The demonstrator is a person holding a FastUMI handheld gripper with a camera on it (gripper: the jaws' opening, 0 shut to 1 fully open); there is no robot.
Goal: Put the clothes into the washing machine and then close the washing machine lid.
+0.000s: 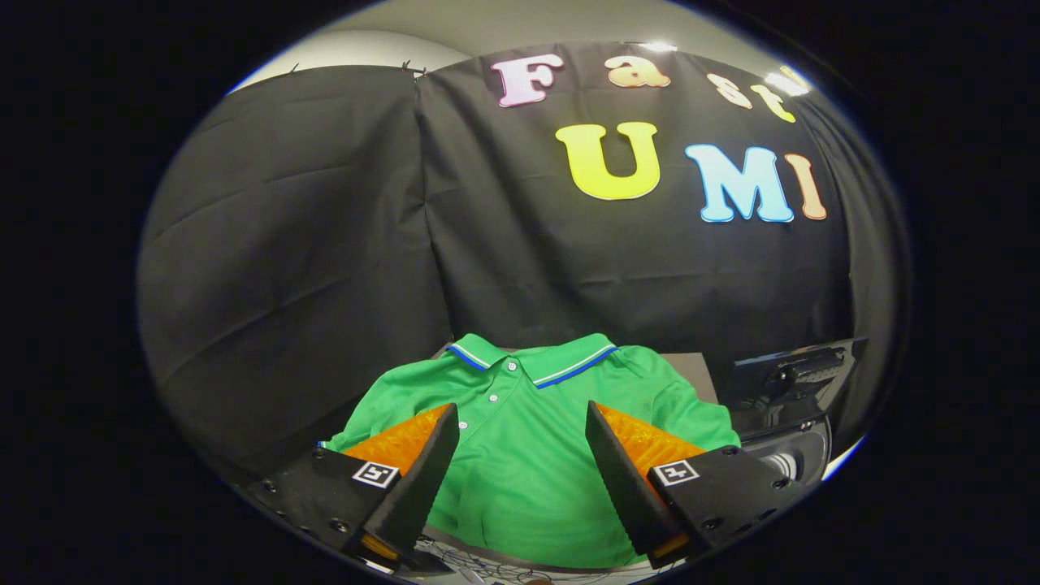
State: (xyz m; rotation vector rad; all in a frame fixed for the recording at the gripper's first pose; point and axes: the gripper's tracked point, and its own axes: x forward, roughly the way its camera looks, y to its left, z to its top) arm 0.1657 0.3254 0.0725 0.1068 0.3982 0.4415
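Observation:
A green polo shirt point(528, 455) with a white-and-blue trimmed collar lies spread flat on a table, its collar on the far side. My gripper point(522, 418) hovers above the shirt's chest, open, with the button placket showing in the gap between the two fingers. Neither finger touches the cloth as far as I can tell. To the right of the shirt, just beyond the right finger, stands the washing machine point(792, 406), dark, with its lid point(800, 374) raised.
A grey table edge point(691, 370) shows behind the shirt's right shoulder. Black cloth walls close the booth behind and to the left. Thin cables point(479, 567) lie at the near edge below the shirt.

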